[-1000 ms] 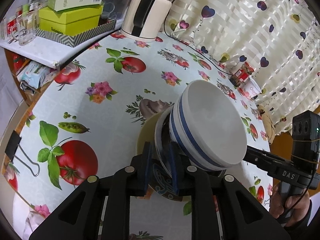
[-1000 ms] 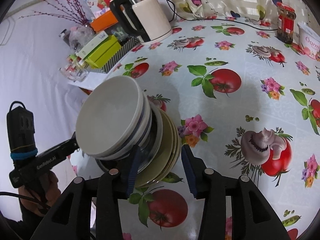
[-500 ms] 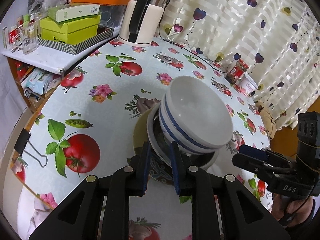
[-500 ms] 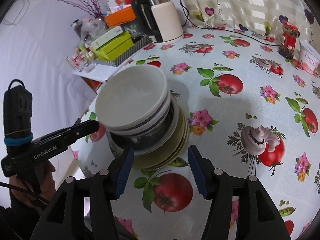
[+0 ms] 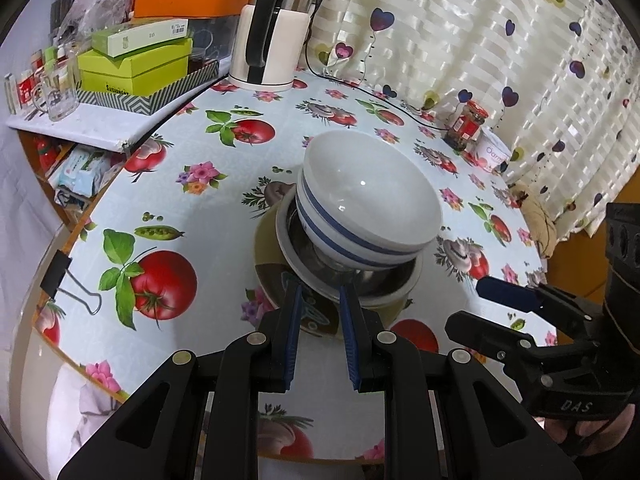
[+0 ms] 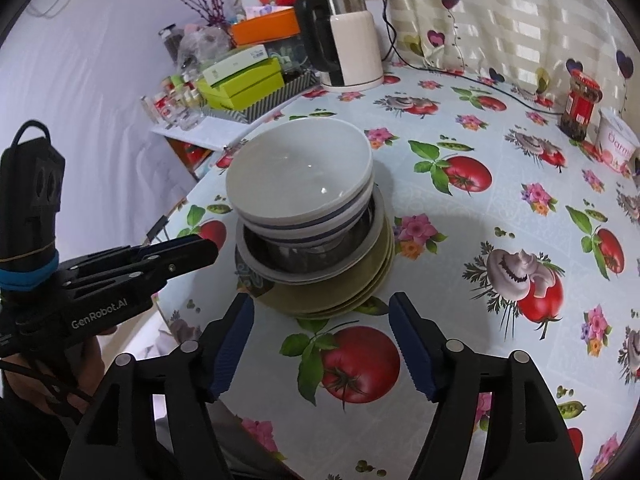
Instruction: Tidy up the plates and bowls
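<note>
A white bowl with a blue stripe tops a stack that rests flat on the tomato-print table. Under it sit a steel bowl, a white plate, olive plates and a patterned plate. My left gripper hovers at the stack's near rim with its fingers a narrow gap apart and nothing between them. From the right wrist its tip ends just short of the plates. My right gripper stands wide open in front of the stack, apart from it.
At the back stand a white kettle with its cable, green boxes and a glass mug on a shelf. A red-lidded jar and a tub are far right. A binder clip marks the left table edge.
The stack, held tilted on edge by my left gripper a second ago, now lies flat on the table. Both grippers have backed off slightly.
</note>
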`<action>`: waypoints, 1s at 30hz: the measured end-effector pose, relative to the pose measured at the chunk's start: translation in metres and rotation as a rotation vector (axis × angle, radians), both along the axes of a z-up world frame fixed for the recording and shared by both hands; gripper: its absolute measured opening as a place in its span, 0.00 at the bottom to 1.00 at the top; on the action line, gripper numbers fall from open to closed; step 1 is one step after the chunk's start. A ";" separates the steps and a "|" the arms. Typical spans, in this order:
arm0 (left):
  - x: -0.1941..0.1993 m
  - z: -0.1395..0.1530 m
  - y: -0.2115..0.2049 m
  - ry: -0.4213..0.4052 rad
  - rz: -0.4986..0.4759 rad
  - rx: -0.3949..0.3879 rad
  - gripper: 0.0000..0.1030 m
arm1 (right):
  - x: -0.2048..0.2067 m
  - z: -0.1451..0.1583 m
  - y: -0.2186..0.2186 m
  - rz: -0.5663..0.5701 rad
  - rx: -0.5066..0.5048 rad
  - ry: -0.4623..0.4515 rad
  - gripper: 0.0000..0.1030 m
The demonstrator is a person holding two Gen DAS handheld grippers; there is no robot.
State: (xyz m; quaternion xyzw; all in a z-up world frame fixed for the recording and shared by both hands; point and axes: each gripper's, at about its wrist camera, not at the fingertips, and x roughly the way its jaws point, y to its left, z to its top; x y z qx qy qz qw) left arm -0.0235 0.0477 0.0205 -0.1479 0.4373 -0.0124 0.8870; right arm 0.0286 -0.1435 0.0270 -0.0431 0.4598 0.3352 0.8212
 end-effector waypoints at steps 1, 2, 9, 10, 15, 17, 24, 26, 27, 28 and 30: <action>-0.001 0.000 -0.001 -0.001 0.000 0.003 0.20 | -0.002 0.001 0.001 0.004 -0.006 -0.009 0.70; -0.002 0.000 -0.002 -0.001 0.000 0.006 0.20 | -0.004 0.002 0.002 0.009 -0.011 -0.016 0.70; -0.006 0.002 -0.006 -0.009 0.013 0.054 0.20 | -0.016 0.005 0.011 0.039 -0.061 -0.068 0.72; -0.006 0.002 -0.006 -0.008 0.012 0.057 0.20 | -0.016 0.005 0.012 0.043 -0.066 -0.071 0.73; -0.005 -0.004 -0.009 0.010 0.009 0.060 0.20 | -0.017 0.001 0.016 0.053 -0.080 -0.068 0.74; -0.005 -0.006 -0.009 0.015 0.009 0.059 0.20 | -0.017 0.000 0.017 0.053 -0.082 -0.067 0.74; -0.004 -0.008 -0.010 0.022 0.013 0.074 0.20 | -0.015 -0.002 0.018 0.048 -0.086 -0.063 0.75; -0.004 -0.008 -0.012 0.023 0.014 0.084 0.20 | -0.015 -0.002 0.018 0.050 -0.085 -0.062 0.75; -0.004 -0.008 -0.012 0.023 0.012 0.086 0.20 | -0.015 -0.002 0.018 0.050 -0.085 -0.062 0.75; -0.004 -0.008 -0.013 0.023 0.012 0.086 0.20 | -0.015 -0.002 0.018 0.049 -0.086 -0.062 0.75; -0.003 -0.009 -0.013 0.026 0.013 0.092 0.20 | -0.015 -0.002 0.018 0.049 -0.085 -0.062 0.75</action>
